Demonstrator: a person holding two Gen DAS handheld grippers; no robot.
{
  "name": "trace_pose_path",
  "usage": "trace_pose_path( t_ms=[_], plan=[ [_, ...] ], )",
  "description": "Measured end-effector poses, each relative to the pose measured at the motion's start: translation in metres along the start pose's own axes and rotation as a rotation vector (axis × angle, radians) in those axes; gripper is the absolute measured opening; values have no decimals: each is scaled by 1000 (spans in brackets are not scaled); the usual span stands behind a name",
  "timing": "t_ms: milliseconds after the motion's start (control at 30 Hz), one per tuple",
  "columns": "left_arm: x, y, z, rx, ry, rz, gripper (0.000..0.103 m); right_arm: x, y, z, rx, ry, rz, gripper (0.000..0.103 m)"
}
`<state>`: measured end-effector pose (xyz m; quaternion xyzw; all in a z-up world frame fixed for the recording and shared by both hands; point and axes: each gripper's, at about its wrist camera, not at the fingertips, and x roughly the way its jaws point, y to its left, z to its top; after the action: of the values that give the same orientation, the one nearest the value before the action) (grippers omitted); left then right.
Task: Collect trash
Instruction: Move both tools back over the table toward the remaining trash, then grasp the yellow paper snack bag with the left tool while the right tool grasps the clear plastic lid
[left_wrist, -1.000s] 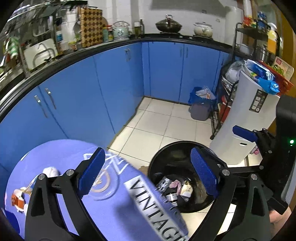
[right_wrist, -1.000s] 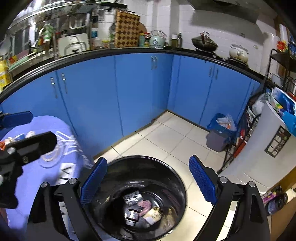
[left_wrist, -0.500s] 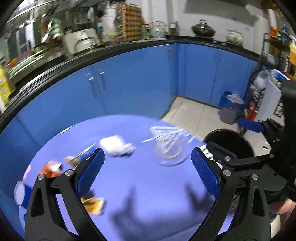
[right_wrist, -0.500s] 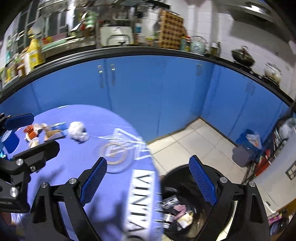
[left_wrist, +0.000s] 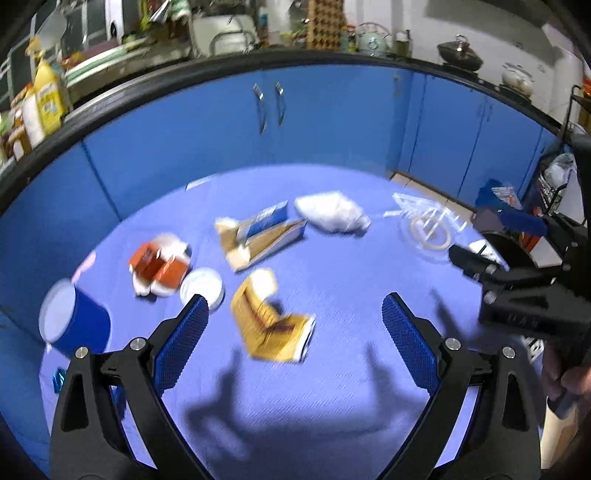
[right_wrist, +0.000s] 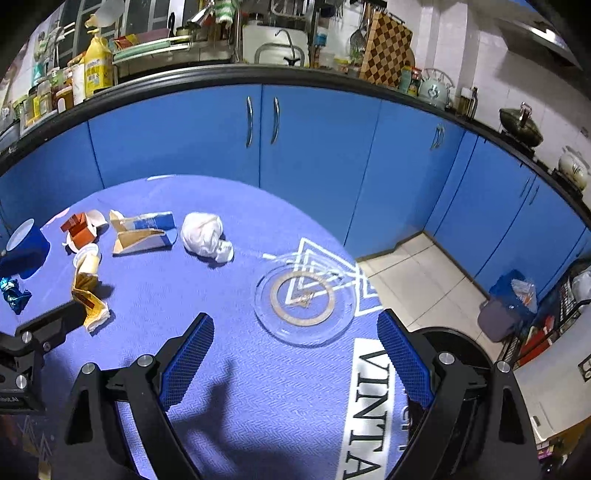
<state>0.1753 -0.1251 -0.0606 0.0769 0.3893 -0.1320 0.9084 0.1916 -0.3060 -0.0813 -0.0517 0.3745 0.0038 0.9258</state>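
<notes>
Both grippers are wide open and hold nothing. The left gripper (left_wrist: 291, 332) hangs over the round tabletop with the blue cloth (left_wrist: 332, 369), right above a crumpled yellow paper wrapper (left_wrist: 271, 321). The right gripper (right_wrist: 295, 354) hangs over the near edge of the tabletop, close to a clear round plastic lid (right_wrist: 304, 297).

The trash lies across the far and left side of the tabletop. There is a torn blue and tan cardboard box (left_wrist: 258, 236), a scrunched white paper ball (left_wrist: 330, 212), a torn orange and white carton (left_wrist: 159, 264), a small white round lid (left_wrist: 202, 287) and a blue paper cup (left_wrist: 75, 321) near the left edge. The black round trash bin (right_wrist: 461, 354) stands on the floor just past the right edge of the tabletop.

What could go wrong? The yellow wrapper is thin and bent, so I think the gripper could pinch only a corner and drop it on the way to the bin. The white lid sits just beside it and could get pushed or grabbed too. The cup is near the edge and could be knocked off. The left picture is blurry, so aiming may be hard.

The right view shows a small shiny blue candy wrapper (right_wrist: 14, 293) near the left edge and the bin's rim. The left view barely shows either, but it looks straight down on the yellow wrapper.
</notes>
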Motion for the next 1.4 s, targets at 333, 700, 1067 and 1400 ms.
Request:
trace_pose_path(
  t_ms=[333, 700, 1067, 1400],
  plan=[
    [24, 14, -23, -84, 93, 39, 94, 23, -2, -6, 1, 65, 37, 88],
    [43, 7, -18, -63, 121, 19, 56, 45, -8, 0, 13, 90, 69, 88],
    [67, 10, 10, -79, 123, -10, 48, 71, -9, 19, 29, 129, 95, 88],
    [72, 8, 19, -80, 111, -22, 47, 81, -9, 26, 27, 152, 103, 83]
  ],
)
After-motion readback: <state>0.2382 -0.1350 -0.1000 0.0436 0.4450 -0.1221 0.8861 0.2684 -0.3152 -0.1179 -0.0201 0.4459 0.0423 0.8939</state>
